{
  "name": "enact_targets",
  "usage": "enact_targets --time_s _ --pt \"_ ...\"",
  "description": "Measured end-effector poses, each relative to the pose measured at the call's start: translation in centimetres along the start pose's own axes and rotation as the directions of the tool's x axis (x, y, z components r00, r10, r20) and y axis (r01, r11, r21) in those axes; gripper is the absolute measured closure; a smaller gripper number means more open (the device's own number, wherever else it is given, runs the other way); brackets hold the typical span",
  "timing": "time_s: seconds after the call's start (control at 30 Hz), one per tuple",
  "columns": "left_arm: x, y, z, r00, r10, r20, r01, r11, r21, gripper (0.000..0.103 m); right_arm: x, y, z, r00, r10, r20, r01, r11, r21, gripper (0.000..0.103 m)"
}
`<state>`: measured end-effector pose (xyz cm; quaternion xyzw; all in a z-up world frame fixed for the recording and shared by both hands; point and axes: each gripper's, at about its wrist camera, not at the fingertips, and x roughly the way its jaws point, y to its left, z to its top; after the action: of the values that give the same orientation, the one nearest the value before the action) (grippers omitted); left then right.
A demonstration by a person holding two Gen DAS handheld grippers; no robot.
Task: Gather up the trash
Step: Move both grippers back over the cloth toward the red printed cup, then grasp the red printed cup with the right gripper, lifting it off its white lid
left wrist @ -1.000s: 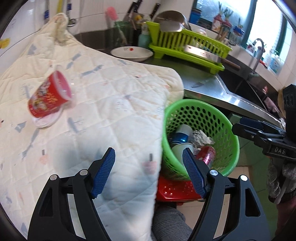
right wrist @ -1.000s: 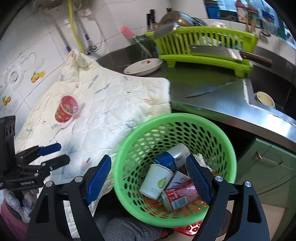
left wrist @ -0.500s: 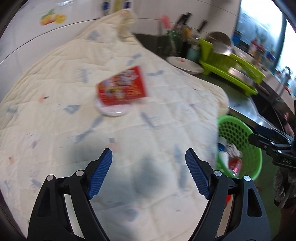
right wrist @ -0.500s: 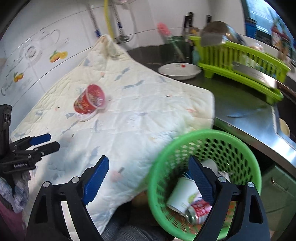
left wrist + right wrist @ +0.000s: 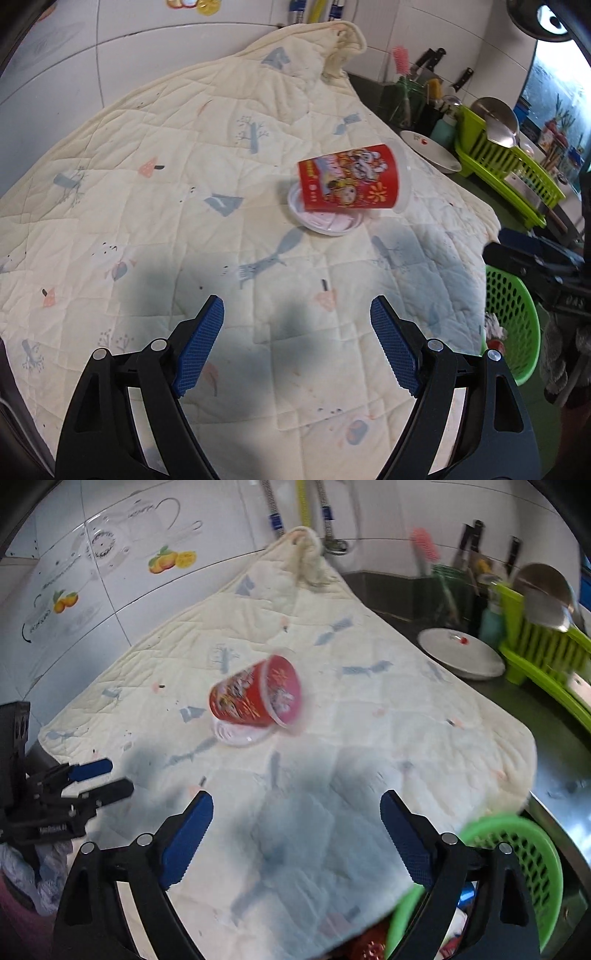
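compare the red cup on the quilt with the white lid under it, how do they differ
The red cup is printed with cartoon art and lies tipped on its side; the white lid is plain, shallow and lies flat on the quilt. The cup is taller. Both are round, and neither is gripped.

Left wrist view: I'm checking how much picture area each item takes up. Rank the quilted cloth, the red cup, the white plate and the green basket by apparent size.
1. quilted cloth, by far
2. red cup
3. green basket, close to the cup and partly hidden, so unsure
4. white plate, farther away, so it may only look smallest
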<state>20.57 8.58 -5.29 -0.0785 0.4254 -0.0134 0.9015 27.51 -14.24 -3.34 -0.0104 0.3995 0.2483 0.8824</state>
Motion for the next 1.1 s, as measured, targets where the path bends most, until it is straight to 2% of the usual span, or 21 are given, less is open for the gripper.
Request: enact_targets --time_s 0.23,0.43,0.53,0.7,0.93,1.1 --pt "1.0 1.8 0.3 1.000 -0.008 -0.013 0.007 1.000 -0.024 0.022 3.4 1.0 3.3 0.999 0.042 -0.009 -0.042 0.998 -0.036 0.011" --pt "1.9 3.1 0.8 1.000 -0.010 -0.026 0.009 0.999 -0.051 0.022 6.6 -0.7 5.8 0.989 0.148 -0.015 -0.148 0.988 -0.039 0.008" --pt "2.5 3.3 1.1 1.000 0.003 -0.029 -0.005 0.999 -0.044 0.022 8.3 -1.9 6.6 0.973 0.230 -0.015 -0.230 0.973 -0.028 0.007" --pt "3.2 3.6 1.5 0.999 -0.011 -0.036 0.008 0.998 -0.066 0.022 11.1 -3.5 7.6 0.928 0.371 -0.031 -0.371 0.929 0.019 0.007" --pt "3.4 3.0 1.8 1.000 -0.011 -0.027 0.009 0.999 -0.046 0.022 14.4 -3.9 8.4 0.894 0.438 -0.091 -0.439 0.898 0.004 0.007" --pt "4.0 2.7 1.7 0.999 -0.010 -0.034 0.009 1.000 -0.028 0.022 16.1 -4.8 8.5 0.861 0.500 -0.097 -0.496 0.866 0.058 0.007"
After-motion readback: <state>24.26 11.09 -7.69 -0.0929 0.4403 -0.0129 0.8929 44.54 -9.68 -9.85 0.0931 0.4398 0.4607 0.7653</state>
